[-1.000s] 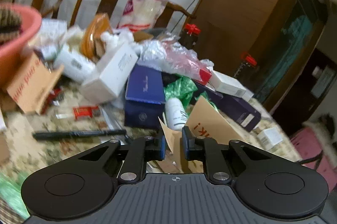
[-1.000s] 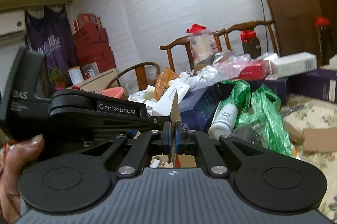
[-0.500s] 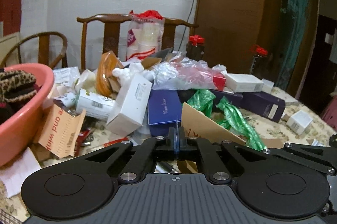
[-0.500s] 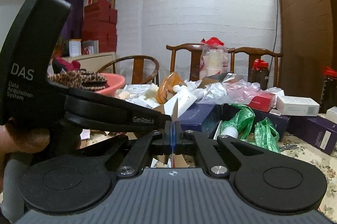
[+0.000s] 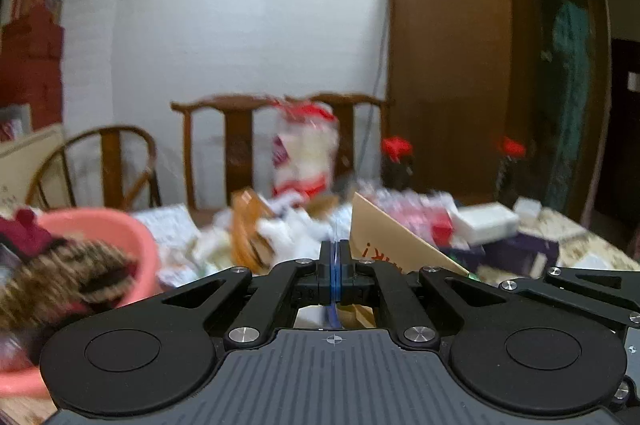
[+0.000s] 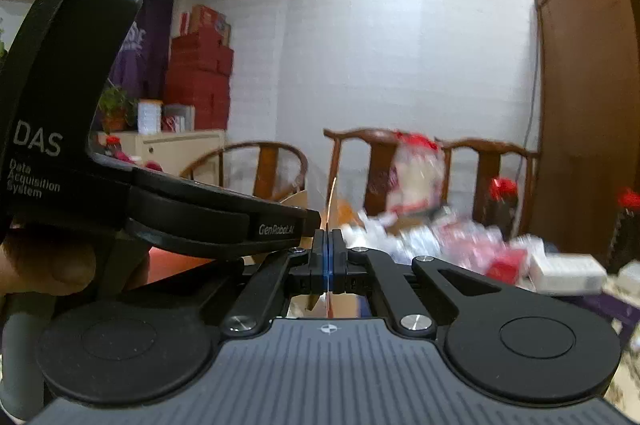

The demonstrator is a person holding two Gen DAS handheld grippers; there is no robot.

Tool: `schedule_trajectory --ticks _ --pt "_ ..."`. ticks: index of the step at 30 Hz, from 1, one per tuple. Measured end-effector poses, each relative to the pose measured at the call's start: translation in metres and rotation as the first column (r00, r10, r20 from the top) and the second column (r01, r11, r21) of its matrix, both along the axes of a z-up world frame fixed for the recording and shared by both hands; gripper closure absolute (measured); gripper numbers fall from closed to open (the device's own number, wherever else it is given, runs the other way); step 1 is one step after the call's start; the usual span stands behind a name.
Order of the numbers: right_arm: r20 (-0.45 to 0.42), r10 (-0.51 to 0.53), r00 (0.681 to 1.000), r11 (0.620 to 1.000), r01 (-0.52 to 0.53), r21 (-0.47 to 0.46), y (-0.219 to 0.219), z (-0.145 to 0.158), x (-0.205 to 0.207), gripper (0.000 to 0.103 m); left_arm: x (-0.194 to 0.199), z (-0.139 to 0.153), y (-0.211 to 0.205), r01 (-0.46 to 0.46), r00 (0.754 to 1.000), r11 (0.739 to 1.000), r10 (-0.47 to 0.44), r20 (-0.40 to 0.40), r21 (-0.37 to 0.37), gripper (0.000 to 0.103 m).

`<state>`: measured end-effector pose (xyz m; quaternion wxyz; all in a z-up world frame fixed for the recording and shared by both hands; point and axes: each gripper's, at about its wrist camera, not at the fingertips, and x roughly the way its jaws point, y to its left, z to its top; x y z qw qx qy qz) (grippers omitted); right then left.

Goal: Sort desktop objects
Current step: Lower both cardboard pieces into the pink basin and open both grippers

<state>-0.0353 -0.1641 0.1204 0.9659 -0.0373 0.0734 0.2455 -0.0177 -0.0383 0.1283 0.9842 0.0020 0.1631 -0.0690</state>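
White brick wall and wooden chairs back a desk (image 5: 580, 237) heaped with boxes and bags, so sorting has barely begun. Left gripper (image 5: 335, 265) and right gripper (image 6: 327, 257) both pinch one cardboard sheet (image 5: 384, 245), held above the clutter.

Open air lay above the table, up to the white wall (image 5: 248, 37), while lower down the way was blocked by a blurred heap of boxes and bags (image 5: 304, 225), the pink basin (image 5: 120, 237) at left, chair backs (image 6: 360, 153) behind and the wooden cabinet (image 5: 452, 85) at right.
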Motion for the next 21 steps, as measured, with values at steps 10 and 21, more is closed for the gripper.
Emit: schedule_trajectory --ticks 10,21 --pt "0.019 0.130 0.991 0.992 -0.130 -0.001 0.090 0.039 0.026 0.102 0.005 0.031 0.098 -0.181 0.983 0.983 0.181 0.037 -0.008 0.103" --pt "-0.060 0.221 0.973 0.971 -0.226 -0.078 0.228 0.018 0.071 0.102 0.035 0.003 0.219 -0.358 0.932 0.934 0.359 -0.051 0.021 0.103"
